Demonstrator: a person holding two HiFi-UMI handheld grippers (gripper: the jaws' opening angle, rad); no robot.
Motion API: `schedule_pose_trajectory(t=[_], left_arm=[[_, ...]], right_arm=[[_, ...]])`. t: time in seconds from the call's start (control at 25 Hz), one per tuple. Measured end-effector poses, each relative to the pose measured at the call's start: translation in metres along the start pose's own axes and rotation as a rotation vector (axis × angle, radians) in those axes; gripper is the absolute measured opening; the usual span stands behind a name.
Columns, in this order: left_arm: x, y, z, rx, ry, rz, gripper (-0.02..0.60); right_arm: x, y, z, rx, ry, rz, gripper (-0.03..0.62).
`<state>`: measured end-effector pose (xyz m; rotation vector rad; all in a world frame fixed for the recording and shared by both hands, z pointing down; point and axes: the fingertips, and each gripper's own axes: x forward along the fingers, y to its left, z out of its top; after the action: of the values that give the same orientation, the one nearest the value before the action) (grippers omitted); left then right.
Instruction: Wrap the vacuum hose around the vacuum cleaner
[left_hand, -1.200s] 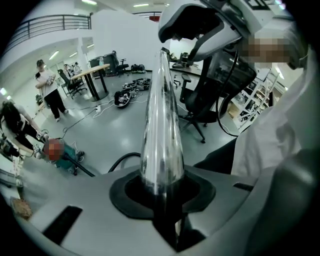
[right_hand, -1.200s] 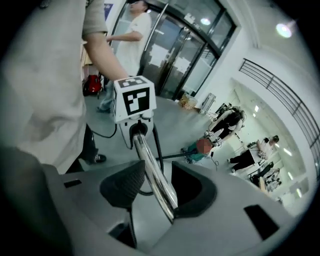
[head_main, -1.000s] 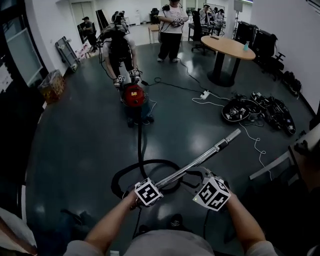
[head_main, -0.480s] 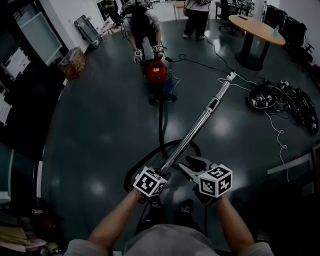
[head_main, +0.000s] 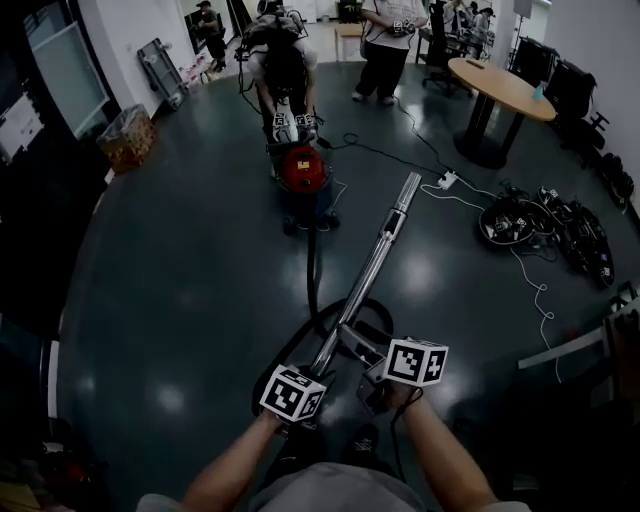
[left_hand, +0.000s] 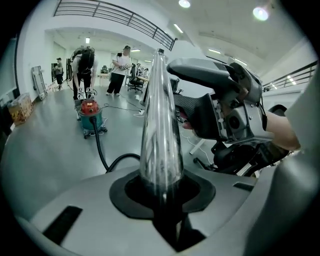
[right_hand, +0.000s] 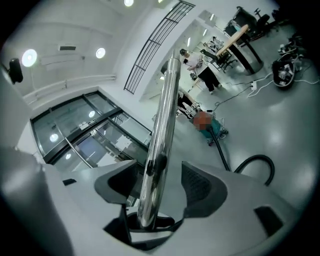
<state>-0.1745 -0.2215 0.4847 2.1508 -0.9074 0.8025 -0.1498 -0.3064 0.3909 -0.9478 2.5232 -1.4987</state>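
The red vacuum cleaner (head_main: 301, 168) stands far ahead on the dark floor. Its black hose (head_main: 312, 285) runs toward me and loops at my feet. The shiny metal wand (head_main: 372, 262) slants up from my hands toward the vacuum. My left gripper (head_main: 320, 366) is shut on the wand's lower end (left_hand: 159, 125). My right gripper (head_main: 356, 346) sits just beside it and its jaws have just been opening. The wand (right_hand: 161, 135) passes between them, with a gap at the right pad (right_hand: 197, 182). The right gripper (left_hand: 220, 107) shows close by in the left gripper view.
A person (head_main: 283, 70) bends over the vacuum, with others standing behind. A round table (head_main: 500, 88) is at the far right. A power strip with white cable (head_main: 445, 181) and a pile of dark gear (head_main: 548, 228) lie on the floor at right. A box (head_main: 124, 140) sits far left.
The wand has swung from pointing right to pointing at the vacuum. My right gripper has rolled over and its jaws have spread apart around the wand. The left gripper keeps its hold.
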Motion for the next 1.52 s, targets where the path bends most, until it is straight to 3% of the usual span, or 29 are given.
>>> schedule_pose_trajectory(t=[0.28,0.48,0.64,0.68,0.8,1.08,1.32,1.52], left_arm=[[-0.014,0.033,0.000,0.043,0.004,-0.075,0.109],[-0.020,0.053,0.000,0.087,0.001,-0.109,0.109],[-0.030,0.070,0.000,0.074,-0.011,-0.130,0.109],[-0.032,0.074,0.000,0.070,-0.018,-0.139,0.109],[-0.036,0.081,0.002,0.065,-0.039,-0.155,0.109],[-0.027,0.085,0.006,0.089,-0.061,-0.182,0.109],[-0.011,0.086,0.028,0.212,-0.045,-0.133,0.115],[-0.009,0.076,0.050,0.264,-0.025,-0.117,0.264]], right_arm=[[0.083,0.010,0.000,0.137,-0.077,-0.039,0.255],[0.126,0.018,-0.001,0.138,-0.104,-0.042,0.255],[0.144,0.026,0.001,0.128,-0.135,-0.025,0.253],[0.147,0.028,0.004,0.119,-0.147,-0.036,0.238],[0.154,0.026,0.008,0.075,-0.158,-0.092,0.076],[0.161,0.021,0.012,0.049,-0.143,-0.100,0.061],[0.159,0.023,0.038,0.003,-0.136,-0.053,0.055],[0.145,0.025,0.068,-0.053,-0.110,-0.030,0.055]])
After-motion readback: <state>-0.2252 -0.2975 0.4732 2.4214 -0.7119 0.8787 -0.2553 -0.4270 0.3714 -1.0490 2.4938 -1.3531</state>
